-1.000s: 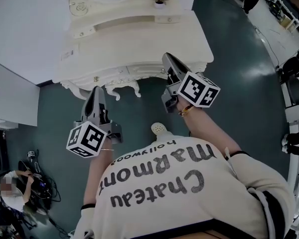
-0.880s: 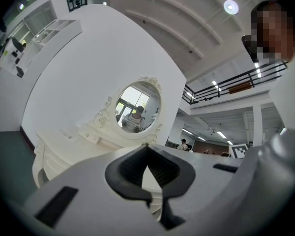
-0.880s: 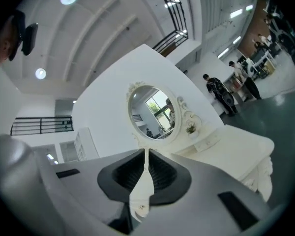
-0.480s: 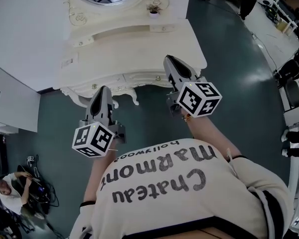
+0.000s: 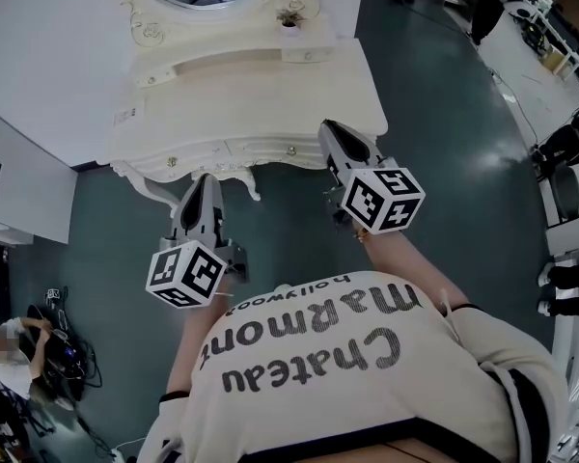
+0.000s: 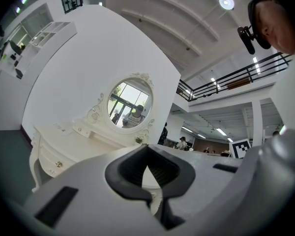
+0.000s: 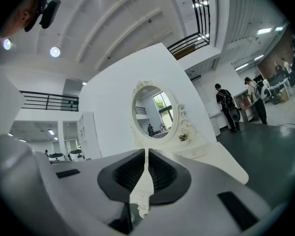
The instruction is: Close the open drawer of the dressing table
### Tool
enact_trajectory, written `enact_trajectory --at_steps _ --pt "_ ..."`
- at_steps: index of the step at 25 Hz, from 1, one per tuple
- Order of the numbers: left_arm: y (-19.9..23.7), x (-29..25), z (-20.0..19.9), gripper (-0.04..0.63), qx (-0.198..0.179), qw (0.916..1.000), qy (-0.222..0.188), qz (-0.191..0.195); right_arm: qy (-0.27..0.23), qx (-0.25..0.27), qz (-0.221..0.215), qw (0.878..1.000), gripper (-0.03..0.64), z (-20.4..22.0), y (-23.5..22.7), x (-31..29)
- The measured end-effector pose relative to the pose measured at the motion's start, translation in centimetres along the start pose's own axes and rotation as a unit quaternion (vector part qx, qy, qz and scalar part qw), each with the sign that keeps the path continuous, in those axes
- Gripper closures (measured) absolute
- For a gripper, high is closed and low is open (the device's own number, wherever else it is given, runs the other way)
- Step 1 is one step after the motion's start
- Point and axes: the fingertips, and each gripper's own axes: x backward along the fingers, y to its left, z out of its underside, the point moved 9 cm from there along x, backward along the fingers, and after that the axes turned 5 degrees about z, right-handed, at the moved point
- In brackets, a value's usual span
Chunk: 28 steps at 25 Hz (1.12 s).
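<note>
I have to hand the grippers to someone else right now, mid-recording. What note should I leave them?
Left gripper: shut, empty, short of the table's front, touching nothing.
Right gripper: shut, empty, also clear of the table.
Dressing table: straight ahead against the white wall. Its drawer fronts look flush, and none sticks out.
Done: the drawer appears closed.
Left: probably nothing. The fronts show small in the head view, so check them from closer.
</note>
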Motion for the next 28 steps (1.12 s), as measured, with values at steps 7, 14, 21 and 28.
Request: enact_trajectory --at_steps 7,14,21,28 --pt "-3.3 1.4 2.0 0.588 0.002 0.9998 0.000 -0.017 0.013 0.007 -0.012 1.000 0.575 0.3 -1.8 2.9" --pt "-6.5 3.1 4.5 0.588 0.006 0.9991 -0.006 -0.040 0.022 0.009 -0.030 0.999 0.575 0.7 -3.5 5.8" --pt "-8.5 4.6 6.9 0.588 0.005 0.9980 -0.008 -0.062 0.032 0.009 -0.040 0.999 0.575 2.0 -5.5 8.1" --pt "-8.2 4.4 9.1 0.588 0.017 0.9965 0.010 -0.081 0.056 0.000 -0.030 0.998 0.575 3.9 -7.6 8.3"
